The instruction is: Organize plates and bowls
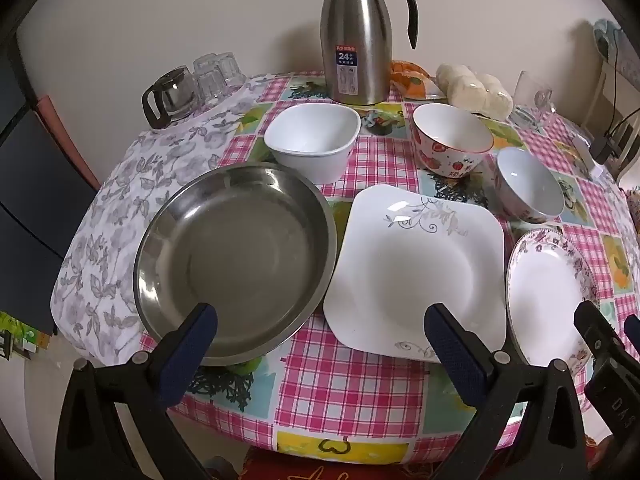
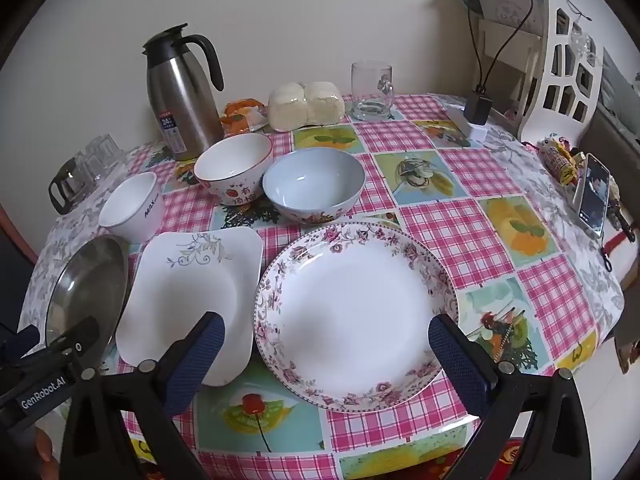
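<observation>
Both hand-held grippers open: left over steel plate; right over floral plate.

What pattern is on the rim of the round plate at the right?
A band of pink and purple flowers around the white round plate, clearest in the right wrist view.

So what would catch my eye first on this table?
Probably the row of three plates nearest the open grippers: a steel plate on the left, a square white plate in the middle, a flower-rimmed round plate on the right. Behind them stand three bowls, and a tall steel thermos jug by the wall.
</observation>
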Motion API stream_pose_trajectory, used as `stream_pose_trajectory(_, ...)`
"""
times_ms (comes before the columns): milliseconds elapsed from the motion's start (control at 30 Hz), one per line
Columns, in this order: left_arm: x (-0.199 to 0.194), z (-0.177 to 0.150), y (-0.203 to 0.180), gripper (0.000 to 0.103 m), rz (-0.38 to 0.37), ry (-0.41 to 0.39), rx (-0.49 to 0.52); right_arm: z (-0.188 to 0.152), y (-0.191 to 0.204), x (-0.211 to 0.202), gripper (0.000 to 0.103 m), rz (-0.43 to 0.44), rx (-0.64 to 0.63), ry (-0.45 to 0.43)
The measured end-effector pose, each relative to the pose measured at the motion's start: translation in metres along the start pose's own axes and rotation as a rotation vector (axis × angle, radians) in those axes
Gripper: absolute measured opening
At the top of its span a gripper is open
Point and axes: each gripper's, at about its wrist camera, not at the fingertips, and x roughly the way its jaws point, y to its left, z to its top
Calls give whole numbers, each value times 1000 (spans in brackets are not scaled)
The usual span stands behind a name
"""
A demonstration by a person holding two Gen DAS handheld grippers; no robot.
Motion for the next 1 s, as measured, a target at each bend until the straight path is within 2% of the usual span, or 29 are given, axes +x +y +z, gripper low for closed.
stream_pose_trajectory(1000, 6, -2, 1, 103, 2, 38, -3, -2, 13, 10, 103, -28, -66, 65)
